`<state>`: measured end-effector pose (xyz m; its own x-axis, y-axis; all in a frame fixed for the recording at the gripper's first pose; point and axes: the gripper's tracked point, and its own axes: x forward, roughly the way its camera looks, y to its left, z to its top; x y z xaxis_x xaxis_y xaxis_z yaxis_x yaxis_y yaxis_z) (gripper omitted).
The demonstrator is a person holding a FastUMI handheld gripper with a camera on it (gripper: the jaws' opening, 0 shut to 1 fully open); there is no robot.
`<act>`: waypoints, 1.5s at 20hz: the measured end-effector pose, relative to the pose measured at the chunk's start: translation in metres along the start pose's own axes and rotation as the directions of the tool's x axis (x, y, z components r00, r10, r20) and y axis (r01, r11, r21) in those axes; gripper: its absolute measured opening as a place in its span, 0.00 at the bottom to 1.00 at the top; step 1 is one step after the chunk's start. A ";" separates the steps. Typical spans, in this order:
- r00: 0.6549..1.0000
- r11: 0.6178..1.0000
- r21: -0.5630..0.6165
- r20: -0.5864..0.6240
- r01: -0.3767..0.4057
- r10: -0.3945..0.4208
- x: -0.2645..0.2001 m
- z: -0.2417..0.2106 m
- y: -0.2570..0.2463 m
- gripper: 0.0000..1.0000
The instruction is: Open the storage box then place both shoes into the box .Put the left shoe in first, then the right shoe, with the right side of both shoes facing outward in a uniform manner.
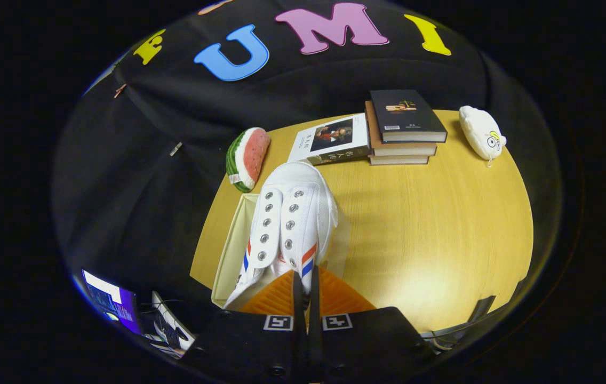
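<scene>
We have the tool pinched nearly closed on the heel of the white sneaker, toe pointing ahead over the open storage box on the surface. We should lower it level, striped side outward.

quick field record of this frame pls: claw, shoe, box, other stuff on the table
claw: claw nearly closed, pinching the white shoe at its heel end
shoe: held above the box, toe pointing away from the claw, red and blue stripes on its sides
box: storage box open, at the table edge under the shoe
beyond shoe: watermelon slice toy, stacked books, white plush
</scene>
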<state>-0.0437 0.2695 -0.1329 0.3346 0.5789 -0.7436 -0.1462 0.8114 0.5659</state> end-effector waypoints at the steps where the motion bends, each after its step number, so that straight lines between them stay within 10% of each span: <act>1: 1.000 1.000 -0.004 -0.010 0.013 -0.013 0.006 -0.004 0.005 0.05; 10: 0.982 0.986 -0.039 -0.089 0.164 -0.167 0.046 -0.040 0.001 0.05; 11: 0.989 0.993 -0.023 -0.093 0.113 -0.115 0.047 -0.042 0.014 0.13; 15: 0.995 0.995 -0.052 -0.046 0.085 -0.088 0.041 -0.032 0.024 1.00; 30: 0.973 0.979 -0.098 0.167 0.180 -0.162 0.007 0.016 -0.038 0.99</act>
<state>-0.0211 0.2414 -0.1545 0.5043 0.4181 -0.7556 -0.1738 0.9062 0.3854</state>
